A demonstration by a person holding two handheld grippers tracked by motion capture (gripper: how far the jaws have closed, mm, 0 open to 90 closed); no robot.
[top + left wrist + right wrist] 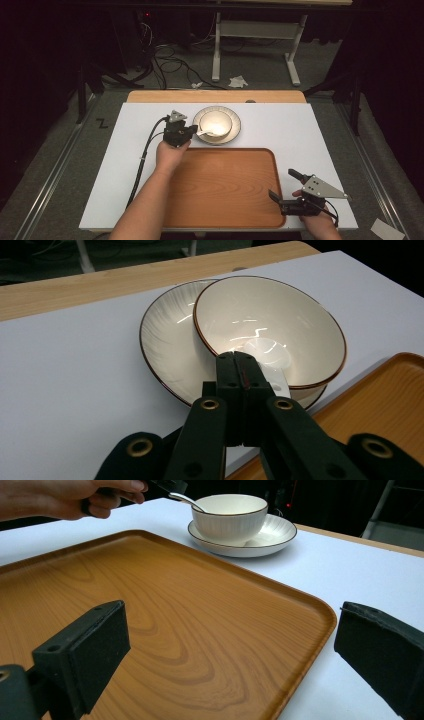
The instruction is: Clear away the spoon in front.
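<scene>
Left claw [239, 371] pinches the spoon [265, 357] in the bowl [300, 325]; right claw [225, 670] gapes empty at five o'clock. Next, probably lift the spoon onto the tray [225, 185].

One bowl [215, 123], one plate [236, 131] and one spoon [203, 133] are sitting just ahead of the left tool [192, 131]. One wooden tray [225, 187] is lying between the two tools.

White spoon [270, 362] in cream bowl [300, 315], handle over rim

White table [125, 165] — tray [225, 185], plate [235, 131].
</scene>
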